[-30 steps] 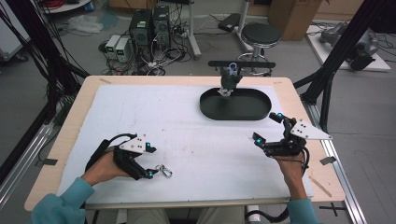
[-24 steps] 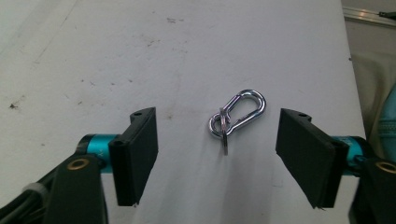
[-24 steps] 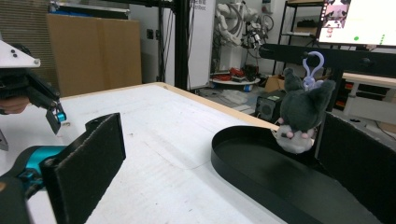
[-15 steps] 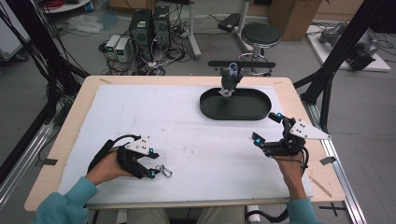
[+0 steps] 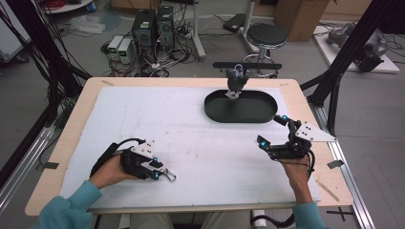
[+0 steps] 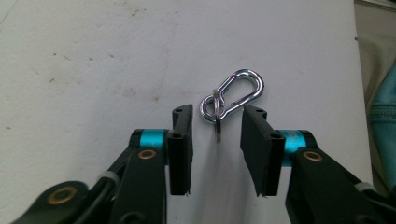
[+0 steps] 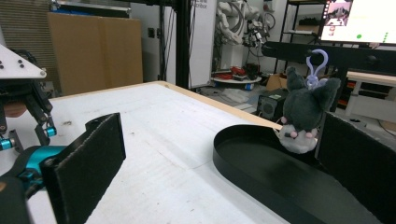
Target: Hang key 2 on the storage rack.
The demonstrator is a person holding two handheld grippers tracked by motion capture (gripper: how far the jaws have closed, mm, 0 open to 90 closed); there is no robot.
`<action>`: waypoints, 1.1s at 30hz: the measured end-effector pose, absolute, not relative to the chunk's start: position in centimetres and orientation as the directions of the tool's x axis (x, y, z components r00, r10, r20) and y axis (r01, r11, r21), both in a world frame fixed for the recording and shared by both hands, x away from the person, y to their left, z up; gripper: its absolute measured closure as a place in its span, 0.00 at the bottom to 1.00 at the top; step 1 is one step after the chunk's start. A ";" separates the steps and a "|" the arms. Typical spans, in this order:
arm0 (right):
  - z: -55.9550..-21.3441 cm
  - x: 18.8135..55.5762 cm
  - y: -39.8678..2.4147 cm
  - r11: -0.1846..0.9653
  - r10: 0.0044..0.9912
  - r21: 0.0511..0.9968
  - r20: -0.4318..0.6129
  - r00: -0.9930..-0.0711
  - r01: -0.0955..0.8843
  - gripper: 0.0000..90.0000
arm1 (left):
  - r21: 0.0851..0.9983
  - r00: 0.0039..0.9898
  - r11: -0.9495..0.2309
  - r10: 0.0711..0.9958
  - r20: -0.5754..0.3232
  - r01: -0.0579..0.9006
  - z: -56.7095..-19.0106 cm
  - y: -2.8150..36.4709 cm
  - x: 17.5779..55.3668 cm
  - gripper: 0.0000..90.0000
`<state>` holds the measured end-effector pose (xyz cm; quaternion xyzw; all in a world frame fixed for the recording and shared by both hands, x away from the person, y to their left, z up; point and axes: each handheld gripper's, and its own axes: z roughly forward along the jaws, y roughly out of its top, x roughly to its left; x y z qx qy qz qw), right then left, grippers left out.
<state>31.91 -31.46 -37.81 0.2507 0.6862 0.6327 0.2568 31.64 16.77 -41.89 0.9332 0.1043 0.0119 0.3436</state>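
The left tongs (image 6: 215,122) have just been closing around the snap hook (image 6: 232,100) with its key ring, lying on the worktop (image 5: 191,124) well short of the black tray (image 5: 241,106); the pads are not pressing yet. Next, they need to pinch the ring squarely. The right tongs (image 5: 273,131) are waiting released beside the tray.

A shiny polished metal snap hook (image 6: 238,93) lies on the matt, speckled white table cover (image 5: 200,138); the toy (image 7: 306,112) looks plush, the tray (image 5: 241,107) matt black.

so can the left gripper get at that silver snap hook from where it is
Probably yes. The snap hook with its ring lies on the white mat right at the left gripper, whose jaws have just been closing, pads not yet pressing on it. Nothing is in the way.
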 end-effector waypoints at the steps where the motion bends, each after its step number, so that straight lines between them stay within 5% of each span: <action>1: -37.8 31.9 -31.5 0.072 0.668 0.997 -0.031 -0.743 0.024 0.01 | 0.641 0.978 -0.745 0.202 -0.045 0.183 -41.9 16.8 31.7 0.74; 33: -37.9 32.0 -31.4 0.073 0.667 0.997 -0.024 -0.745 0.033 0.01 | 0.624 0.980 -0.763 0.196 -0.027 0.170 -41.9 16.2 31.7 0.97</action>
